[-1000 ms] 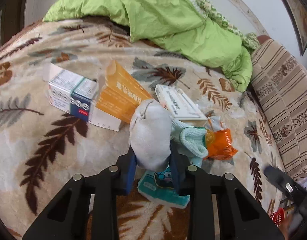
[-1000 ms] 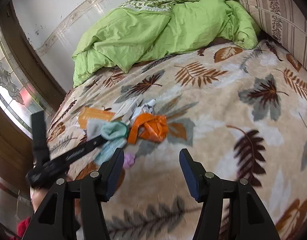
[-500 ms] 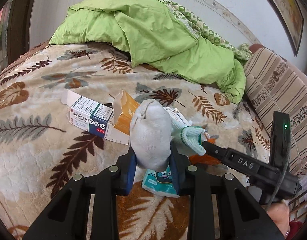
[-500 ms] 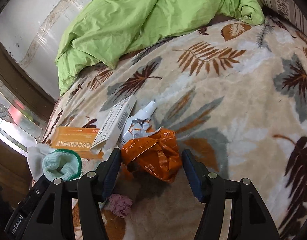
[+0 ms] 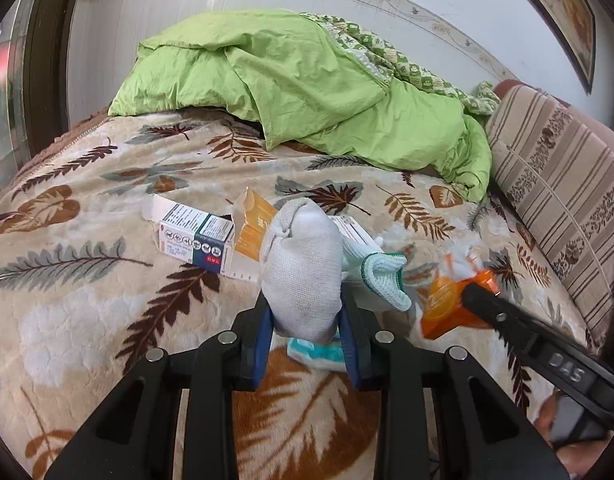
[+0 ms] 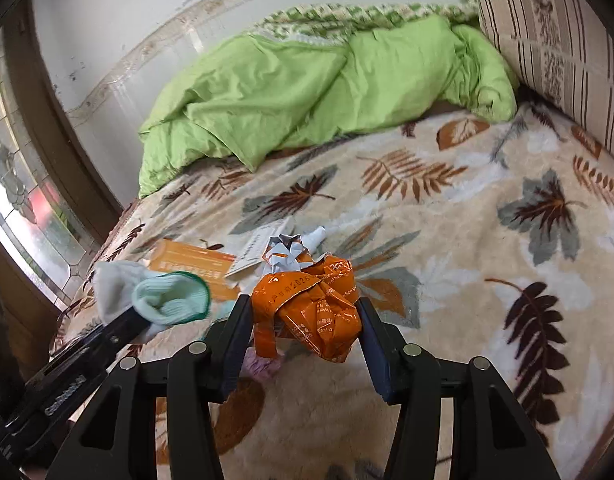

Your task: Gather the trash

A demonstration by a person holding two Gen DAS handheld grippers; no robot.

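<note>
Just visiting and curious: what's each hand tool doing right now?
Left gripper shut on white sock. Right gripper closed around crumpled orange wrapper, fingers touching both sides. Boxes remain on the blanket; nothing blocking.

Both wrist cameras sit low and close over the leaf-print blanket [image 5: 87,320], looking along their own fingers toward the far green duvet [image 5: 299,92] (bunched against the wall). The left view faces in from the left, the right view from the right. They share the litter between them, including the orange wrapper [image 6: 311,308] and the sock [image 5: 303,276].
</note>
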